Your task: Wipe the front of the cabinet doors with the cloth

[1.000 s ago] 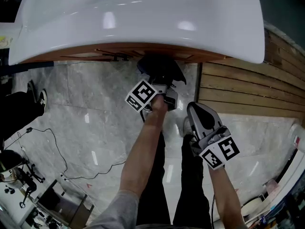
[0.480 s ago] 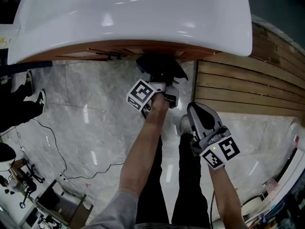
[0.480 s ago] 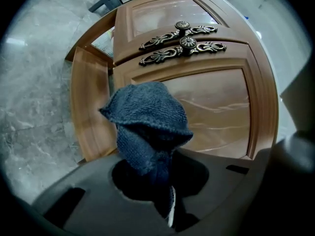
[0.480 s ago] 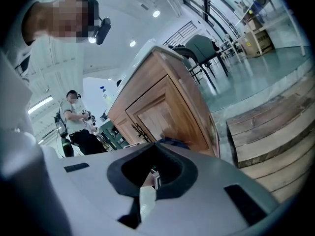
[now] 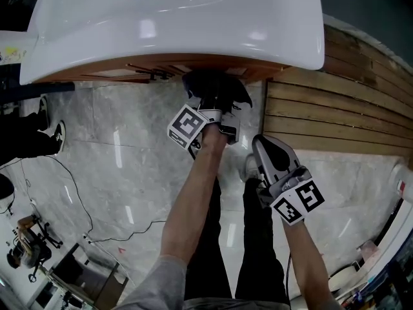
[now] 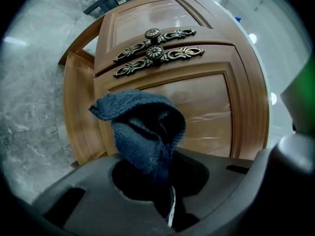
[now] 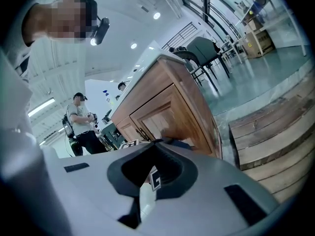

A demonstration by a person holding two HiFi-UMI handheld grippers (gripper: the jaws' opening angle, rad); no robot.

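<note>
A dark blue cloth (image 6: 143,130) is bunched in my left gripper (image 6: 158,183), which is shut on it. The cloth sits against or just off the lower panel of a wooden cabinet door (image 6: 206,107); contact cannot be told. Two ornate metal handles (image 6: 155,51) lie farther along the doors. In the head view the left gripper (image 5: 216,108) holds the cloth (image 5: 216,88) at the cabinet front (image 5: 161,66), under the white basin (image 5: 174,24). My right gripper (image 5: 267,148) hangs back beside my leg, shut and empty, away from the cabinet (image 7: 162,107).
Wooden steps (image 5: 322,115) run along the right of the cabinet. A marble floor (image 5: 116,166) with a thin cable (image 5: 77,205) lies to the left. Another person (image 7: 81,119) stands beyond the cabinet, and equipment (image 5: 26,250) clutters the lower left.
The head view has swung slightly, so the basin sits farther left. The left gripper and its cloth have barely shifted on the door. The right gripper has stayed put.
</note>
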